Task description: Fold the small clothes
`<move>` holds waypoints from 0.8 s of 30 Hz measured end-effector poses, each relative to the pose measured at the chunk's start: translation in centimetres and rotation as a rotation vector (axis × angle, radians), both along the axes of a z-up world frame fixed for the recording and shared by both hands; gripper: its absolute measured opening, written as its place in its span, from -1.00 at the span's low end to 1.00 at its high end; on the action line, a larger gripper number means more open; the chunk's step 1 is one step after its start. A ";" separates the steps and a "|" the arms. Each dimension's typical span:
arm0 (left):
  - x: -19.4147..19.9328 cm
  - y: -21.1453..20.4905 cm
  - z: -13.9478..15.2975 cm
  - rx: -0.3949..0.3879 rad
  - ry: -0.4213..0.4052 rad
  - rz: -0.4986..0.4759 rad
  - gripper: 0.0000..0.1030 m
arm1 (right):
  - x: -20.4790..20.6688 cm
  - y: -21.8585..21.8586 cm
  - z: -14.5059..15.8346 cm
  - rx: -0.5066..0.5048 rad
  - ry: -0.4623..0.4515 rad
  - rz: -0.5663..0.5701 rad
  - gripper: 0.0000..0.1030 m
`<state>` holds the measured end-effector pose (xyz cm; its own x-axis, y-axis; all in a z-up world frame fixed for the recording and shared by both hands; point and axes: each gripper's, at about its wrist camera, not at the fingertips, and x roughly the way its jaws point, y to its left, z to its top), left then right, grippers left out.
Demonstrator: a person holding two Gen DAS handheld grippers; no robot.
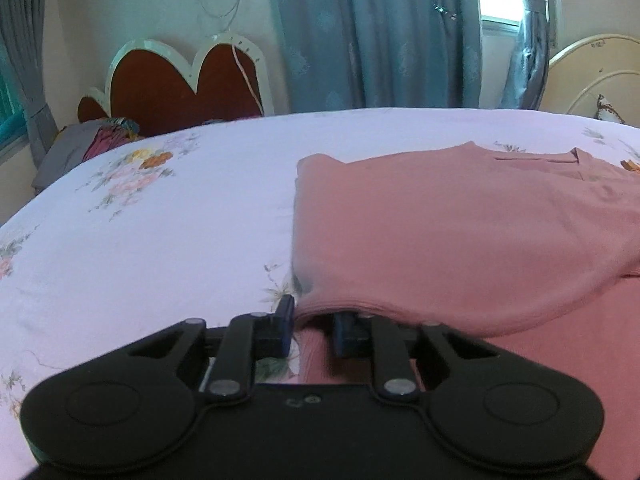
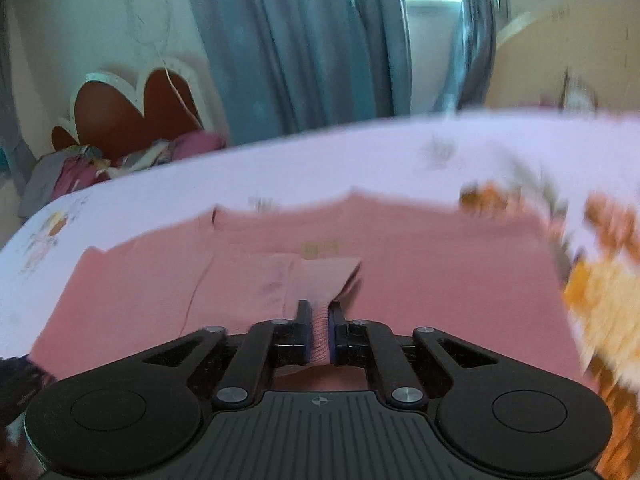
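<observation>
One pink garment [image 1: 460, 216] on floral bedsheet [image 1: 160, 220]; blue curtains [image 1: 360, 32] behind.

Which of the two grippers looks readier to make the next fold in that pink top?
Probably the right gripper: its jaws are shut on the ribbed cuff of the pink top. The left gripper is open at the top's edge, gripping nothing yet.
</observation>
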<state>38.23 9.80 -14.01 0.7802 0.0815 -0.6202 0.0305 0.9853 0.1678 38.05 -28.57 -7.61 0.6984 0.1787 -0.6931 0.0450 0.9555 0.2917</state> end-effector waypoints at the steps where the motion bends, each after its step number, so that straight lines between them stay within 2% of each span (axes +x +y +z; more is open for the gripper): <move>1: -0.1 0.1 -0.1 0.000 -0.003 -0.001 -0.77 | -0.1 -0.2 -0.4 0.007 0.011 -0.014 -0.65; 2: -0.1 0.4 -0.3 -0.008 0.000 -0.001 -0.78 | -0.2 -0.3 -0.7 0.014 0.023 -0.028 -0.48; 3: -0.1 0.5 -0.4 -0.012 0.002 -0.002 -0.78 | -0.3 -0.4 -1.1 0.032 0.034 -0.039 0.03; 4: -0.2 0.5 -0.3 -0.010 -0.003 -0.005 -0.78 | -0.3 -0.4 -1.4 0.047 0.044 -0.047 0.29; 6: -0.3 0.5 -0.3 -0.008 -0.009 -0.007 -0.79 | -0.1 -0.4 -2.0 0.079 0.067 -0.047 0.28; 8: -0.3 0.5 -0.3 -0.010 -0.012 -0.006 -0.80 | 0.2 -0.3 -2.4 0.095 0.086 -0.054 0.20; 10: -0.3 0.5 -0.3 -0.007 -0.010 -0.007 -0.80 | 0.4 0.2 -2.5 0.094 0.096 -0.045 -0.47; 12: -0.2 0.4 -0.4 -0.002 -0.009 -0.008 -0.80 | 0.6 0.8 -2.5 0.074 0.092 -0.030 -0.82; 14: -0.2 0.3 -0.4 0.008 -0.009 -0.009 -0.80 | 0.4 1.3 -2.1 0.047 0.069 -0.012 -0.85; 18: -0.3 0.1 -0.3 0.019 -0.014 -0.007 -0.80 | -0.9 0.7 0.5 -0.053 -0.060 -0.036 -0.86; 20: -0.4 0.1 -0.2 0.024 -0.018 -0.008 -0.80 | -1.4 -0.1 1.2 -0.093 -0.074 -0.045 -0.86; 21: -0.5 0.0 -0.2 0.026 -0.021 -0.008 -0.81 | -1.6 -0.3 1.0 -0.108 -0.063 -0.046 -0.86; 24: -0.6 -0.2 -0.5 0.030 -0.015 -0.012 -0.81 | -1.7 -0.7 -2.1 -0.127 0.062 -0.036 -0.86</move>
